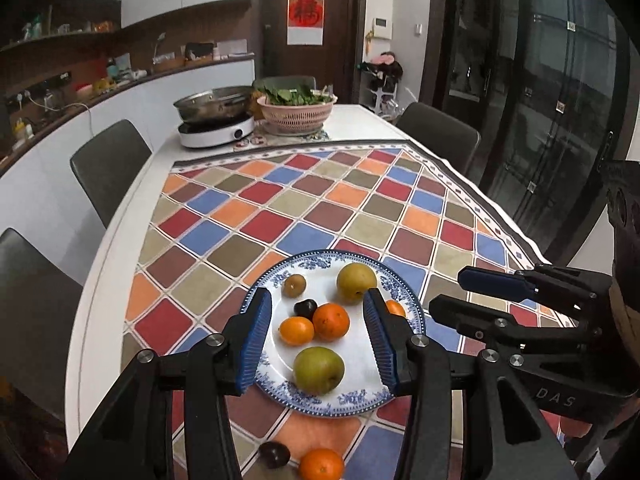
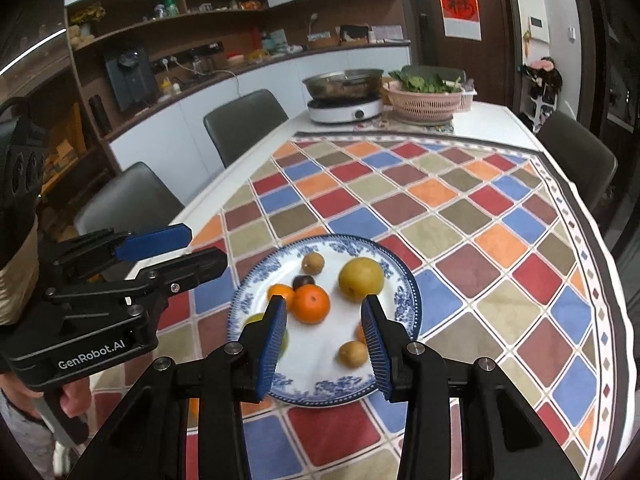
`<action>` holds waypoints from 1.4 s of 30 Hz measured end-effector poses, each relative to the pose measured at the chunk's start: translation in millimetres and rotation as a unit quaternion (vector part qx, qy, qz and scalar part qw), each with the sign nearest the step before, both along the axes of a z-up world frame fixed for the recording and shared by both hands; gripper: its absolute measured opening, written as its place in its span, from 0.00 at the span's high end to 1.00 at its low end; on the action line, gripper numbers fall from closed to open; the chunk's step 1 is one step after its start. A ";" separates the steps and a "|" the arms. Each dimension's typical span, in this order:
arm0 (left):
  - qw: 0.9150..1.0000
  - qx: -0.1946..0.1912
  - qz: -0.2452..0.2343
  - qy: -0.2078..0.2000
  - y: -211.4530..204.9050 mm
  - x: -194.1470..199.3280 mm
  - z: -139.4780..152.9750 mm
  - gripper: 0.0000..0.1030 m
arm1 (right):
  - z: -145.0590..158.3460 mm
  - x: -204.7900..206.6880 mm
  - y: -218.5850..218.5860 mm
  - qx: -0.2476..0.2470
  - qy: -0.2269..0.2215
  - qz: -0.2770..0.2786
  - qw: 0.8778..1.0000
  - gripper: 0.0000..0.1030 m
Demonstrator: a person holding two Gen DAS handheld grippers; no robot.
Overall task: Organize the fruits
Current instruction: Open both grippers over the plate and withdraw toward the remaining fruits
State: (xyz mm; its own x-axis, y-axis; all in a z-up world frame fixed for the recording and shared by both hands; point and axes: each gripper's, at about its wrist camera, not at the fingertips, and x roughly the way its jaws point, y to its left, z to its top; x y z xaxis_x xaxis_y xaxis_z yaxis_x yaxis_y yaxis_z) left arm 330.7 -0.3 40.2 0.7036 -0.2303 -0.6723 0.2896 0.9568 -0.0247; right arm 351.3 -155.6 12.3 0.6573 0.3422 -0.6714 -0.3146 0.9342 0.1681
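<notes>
- Fingers of the left gripper [image 1: 316, 344] stand apart with nothing between the pads; the plate [image 1: 280, 394] and its fruit show through the gap below them; no pad touches any fruit.
- Fingers of the right gripper [image 2: 326, 344] likewise stand apart and hold nothing; the gap is moderate, not wide; both grippers hang above the plate, side by side.
- Location: the plate sits on the chequered cloth [image 1: 320, 208] near the table's close end; most of the fruit lies on it.
- Done, as judged from the layout: two pears, one near [image 1: 319, 370] and one far [image 1: 356, 282]; two oranges [image 1: 331, 321] touching each other; a dark plum [image 1: 305, 308] just beside them; a kiwi [image 1: 295, 285] near the far rim; a second kiwi [image 2: 353, 354] by the right finger in the right view; a further orange fruit is half hidden behind that finger.
- Left, as judged: one plum [image 1: 274, 455] and one orange [image 1: 321, 464] lie on the cloth, off the plate, just before its near rim; the two are close together; the task looks mostly complete, with these two to be lifted on.
- Orientation: the fruit is round or nearly so, with no marked long axis; the near pear shows its stem dimple toward the lower right; the middle orange shows its stem end upward in the right view; the plate lies flat.
</notes>
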 end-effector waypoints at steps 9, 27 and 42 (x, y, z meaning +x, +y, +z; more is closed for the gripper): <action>1.000 0.003 0.011 -0.027 24.1 -38.3 16.7 0.48 | 19.2 -30.4 21.9 -0.003 -0.024 0.017 1.000 0.52; 0.999 0.017 0.040 -0.029 76.3 -94.0 -10.3 0.38 | -2.2 -67.5 79.1 -0.034 -0.005 0.071 0.997 0.52; 0.996 0.073 -0.041 -0.011 87.6 -100.0 -52.9 0.38 | -49.7 -78.3 110.1 -0.079 0.052 0.093 0.991 0.52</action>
State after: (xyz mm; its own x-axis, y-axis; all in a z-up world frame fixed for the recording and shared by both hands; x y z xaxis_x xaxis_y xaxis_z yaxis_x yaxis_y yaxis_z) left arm 230.7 87.3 -12.7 0.7007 -0.1890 -0.6880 0.3658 0.9230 0.1191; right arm 273.0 -45.5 -37.4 0.5169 0.3370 -0.7869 -0.4730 0.8786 0.0655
